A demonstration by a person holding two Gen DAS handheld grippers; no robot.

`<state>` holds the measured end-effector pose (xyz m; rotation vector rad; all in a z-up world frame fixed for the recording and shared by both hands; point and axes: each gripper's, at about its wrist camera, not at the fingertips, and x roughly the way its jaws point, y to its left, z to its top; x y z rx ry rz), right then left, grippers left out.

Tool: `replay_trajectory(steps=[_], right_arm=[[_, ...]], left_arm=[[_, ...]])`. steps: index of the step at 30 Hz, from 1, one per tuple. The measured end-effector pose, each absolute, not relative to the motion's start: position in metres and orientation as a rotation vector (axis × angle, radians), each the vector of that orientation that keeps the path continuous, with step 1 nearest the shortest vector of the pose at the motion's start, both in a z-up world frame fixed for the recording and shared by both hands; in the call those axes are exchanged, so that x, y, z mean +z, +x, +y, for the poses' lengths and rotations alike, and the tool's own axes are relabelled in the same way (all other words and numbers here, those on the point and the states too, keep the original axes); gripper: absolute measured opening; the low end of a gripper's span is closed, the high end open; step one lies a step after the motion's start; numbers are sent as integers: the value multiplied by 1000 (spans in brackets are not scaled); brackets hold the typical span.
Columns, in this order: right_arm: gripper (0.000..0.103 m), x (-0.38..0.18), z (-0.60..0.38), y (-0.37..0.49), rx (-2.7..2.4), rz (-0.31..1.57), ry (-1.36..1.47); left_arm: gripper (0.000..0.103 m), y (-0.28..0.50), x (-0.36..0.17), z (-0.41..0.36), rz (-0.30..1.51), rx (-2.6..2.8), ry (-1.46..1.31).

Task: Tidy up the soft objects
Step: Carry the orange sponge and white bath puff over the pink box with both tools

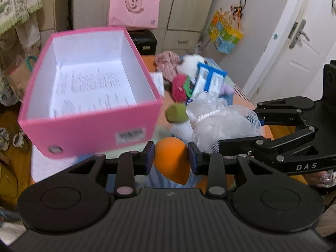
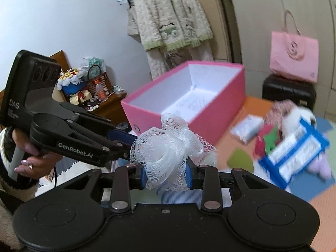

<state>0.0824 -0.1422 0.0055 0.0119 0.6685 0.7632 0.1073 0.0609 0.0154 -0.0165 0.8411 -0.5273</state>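
the left gripper (image 1: 170, 159) is clamped on an orange teardrop sponge (image 1: 171, 159), blunt end up between the pads and its point hanging toward the camera. the right gripper (image 2: 166, 173) is clamped on a white mesh bath pouf (image 2: 168, 149), which bulges out above and beside the pads. both things hang in the air in front of the pink box (image 1: 90, 126), which stands open with only a printed sheet on its white floor; in the left wrist view the right gripper comes in from the right, just beside the sponge

i judge the step in hand to be the carry: two soft things picked up together and headed for the box. the next move calls for bringing each gripper above the box's open top, clear of the near wall, and only then letting go; the pouf is wide and springy, so it could catch on the rim

counted: one pink box, one orange sponge and one pouf, both held. on the counter (image 2: 235, 113) beyond lie one green sponge (image 1: 177, 113), one red knitted piece (image 1: 179, 88) with a green bit on it, one white plush toy (image 1: 191, 63), one pinkish floral cloth (image 1: 168, 61), one lilac soft thing (image 2: 320, 167), one blue-edged packet (image 1: 210, 79) and one small white pack (image 2: 246, 130); motion blur makes the pile hard to sort further
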Motion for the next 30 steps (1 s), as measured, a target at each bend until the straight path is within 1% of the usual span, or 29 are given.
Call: replay_trajectory(steps=[10, 15, 21, 25, 30], right_arm=[[38, 44, -117, 145, 778, 564, -66], [38, 52, -102, 186, 764, 533, -118], [38, 46, -81, 238, 742, 542, -205], [38, 32, -63, 273, 734, 597, -285], [38, 13, -39, 311, 737, 712, -362]], left_arm=[[33, 166, 62, 94, 697, -482, -47], [33, 205, 71, 95, 661, -443, -48], [33, 262, 55, 105, 718, -388, -112], [33, 302, 34, 112, 794, -356, -165], [33, 341, 8, 115, 875, -299, -194]])
